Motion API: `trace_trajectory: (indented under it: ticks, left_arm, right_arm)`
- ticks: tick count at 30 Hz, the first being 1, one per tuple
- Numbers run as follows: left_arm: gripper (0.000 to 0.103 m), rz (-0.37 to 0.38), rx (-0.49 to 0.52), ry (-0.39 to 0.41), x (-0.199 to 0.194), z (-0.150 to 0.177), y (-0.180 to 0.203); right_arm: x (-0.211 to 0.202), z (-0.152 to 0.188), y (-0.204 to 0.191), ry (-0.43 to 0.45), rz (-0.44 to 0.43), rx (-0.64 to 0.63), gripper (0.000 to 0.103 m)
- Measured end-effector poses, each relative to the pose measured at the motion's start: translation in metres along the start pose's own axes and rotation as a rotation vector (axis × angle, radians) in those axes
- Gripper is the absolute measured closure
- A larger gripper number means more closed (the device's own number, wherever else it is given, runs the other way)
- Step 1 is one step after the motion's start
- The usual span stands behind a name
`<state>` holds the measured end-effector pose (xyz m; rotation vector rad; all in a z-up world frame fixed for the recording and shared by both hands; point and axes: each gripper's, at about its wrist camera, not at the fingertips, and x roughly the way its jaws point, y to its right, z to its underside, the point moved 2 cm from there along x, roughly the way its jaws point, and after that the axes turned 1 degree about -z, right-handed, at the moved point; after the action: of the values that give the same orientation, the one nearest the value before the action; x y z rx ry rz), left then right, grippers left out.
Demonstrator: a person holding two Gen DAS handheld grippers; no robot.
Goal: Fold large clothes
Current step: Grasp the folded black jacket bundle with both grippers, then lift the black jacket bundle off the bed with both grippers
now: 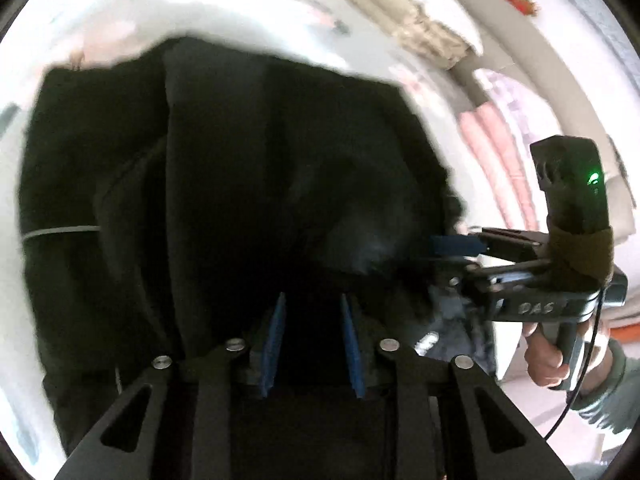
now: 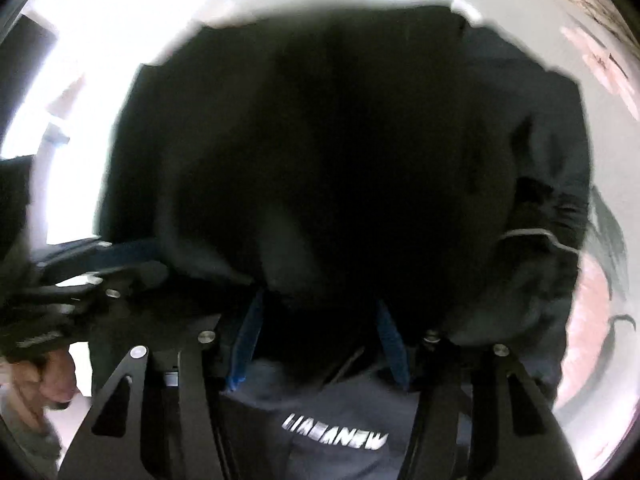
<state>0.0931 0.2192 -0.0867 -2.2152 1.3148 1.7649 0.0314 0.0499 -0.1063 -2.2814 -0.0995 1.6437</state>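
A large black garment (image 1: 240, 180) lies bunched in soft folds on a white surface and fills most of both views (image 2: 340, 140). It has a white drawstring (image 1: 60, 233) and white printed lettering (image 2: 336, 436). My left gripper (image 1: 314, 340) hangs just over the dark cloth, its blue pads (image 1: 276, 340) apart with a clear gap. My right gripper (image 2: 318, 340) points steeply down at the garment, its blue pads (image 2: 248, 340) wide apart and pressing on nothing. The two grippers are close together: the right gripper (image 1: 440, 256) reaches in from the right, the left gripper (image 2: 160, 260) from the left.
The white sheet (image 1: 240, 12) with pink patterns runs around the garment. Folded beige cloth (image 1: 400, 12) and a pink folded piece (image 1: 492, 152) lie at the far right. A small red object (image 1: 520, 2) sits beyond. A person's hand (image 1: 544, 360) grips the right handle.
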Motion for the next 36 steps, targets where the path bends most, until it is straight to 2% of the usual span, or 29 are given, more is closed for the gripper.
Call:
trace_trajectory:
  ticks: [1, 3, 5, 7, 9, 10, 12, 16, 19, 21, 24, 26, 28, 29, 30, 33, 36]
  left_arm:
    - [0.053, 0.006, -0.006, 0.022, -0.011, 0.004, 0.004]
    - [0.045, 0.020, -0.033, 0.044, -0.020, 0.011, 0.006]
    - [0.045, -0.009, -0.072, 0.025, -0.009, 0.020, -0.002]
    - [0.047, -0.043, -0.127, -0.012, 0.018, 0.031, -0.015]
    - [0.052, -0.032, -0.177, -0.016, 0.041, 0.037, -0.028]
    - [0.053, -0.019, -0.204, -0.017, 0.050, 0.040, -0.033]
    - [0.053, 0.000, -0.227, 0.006, 0.047, 0.040, -0.033]
    - [0.054, 0.024, -0.222, 0.039, 0.014, 0.037, -0.024]
    - [0.053, 0.039, -0.163, 0.116, -0.019, 0.022, -0.004]
    - [0.051, 0.034, -0.167, 0.165, -0.027, 0.002, 0.000]
    - [0.050, -0.034, -0.190, 0.196, -0.017, -0.023, -0.013]
    - [0.050, -0.093, -0.225, 0.151, 0.010, -0.029, -0.034]
    - [0.051, -0.113, -0.251, 0.110, 0.029, -0.024, -0.054]
    - [0.051, -0.117, -0.257, 0.114, 0.037, -0.023, -0.058]
    - [0.051, -0.125, -0.254, 0.120, 0.038, -0.023, -0.058]
    - [0.051, -0.165, -0.235, 0.128, 0.036, -0.023, -0.050]
    - [0.051, -0.141, -0.245, 0.147, 0.018, -0.012, -0.044]
  right_arm:
    - [-0.016, 0.005, -0.009, 0.028, -0.008, -0.022, 0.044]
    - [-0.027, 0.017, -0.023, 0.042, -0.023, -0.059, 0.044]
    - [-0.010, 0.030, -0.032, -0.006, 0.011, -0.102, 0.044]
    - [0.022, 0.040, -0.025, -0.073, 0.068, -0.101, 0.044]
    - [0.062, 0.051, -0.016, -0.155, 0.067, -0.069, 0.047]
    - [0.069, 0.055, -0.011, -0.148, 0.044, -0.044, 0.046]
    - [0.064, 0.059, -0.010, -0.124, 0.012, -0.027, 0.046]
    - [0.030, 0.064, -0.012, -0.114, -0.067, -0.038, 0.046]
    - [-0.024, 0.043, -0.017, 0.008, -0.067, -0.084, 0.046]
    - [-0.045, 0.017, -0.014, 0.097, -0.051, -0.075, 0.046]
    - [-0.039, -0.020, -0.009, 0.155, -0.043, -0.048, 0.046]
    - [-0.018, -0.034, -0.008, 0.140, -0.037, -0.040, 0.046]
    - [0.028, -0.043, 0.006, 0.035, 0.026, -0.035, 0.047]
    - [0.048, -0.044, 0.011, -0.017, 0.044, -0.041, 0.047]
    - [0.058, -0.045, 0.019, -0.015, 0.055, -0.051, 0.047]
    - [0.061, -0.048, 0.014, -0.004, 0.078, -0.066, 0.047]
    - [0.050, -0.045, 0.015, -0.002, 0.043, -0.054, 0.047]
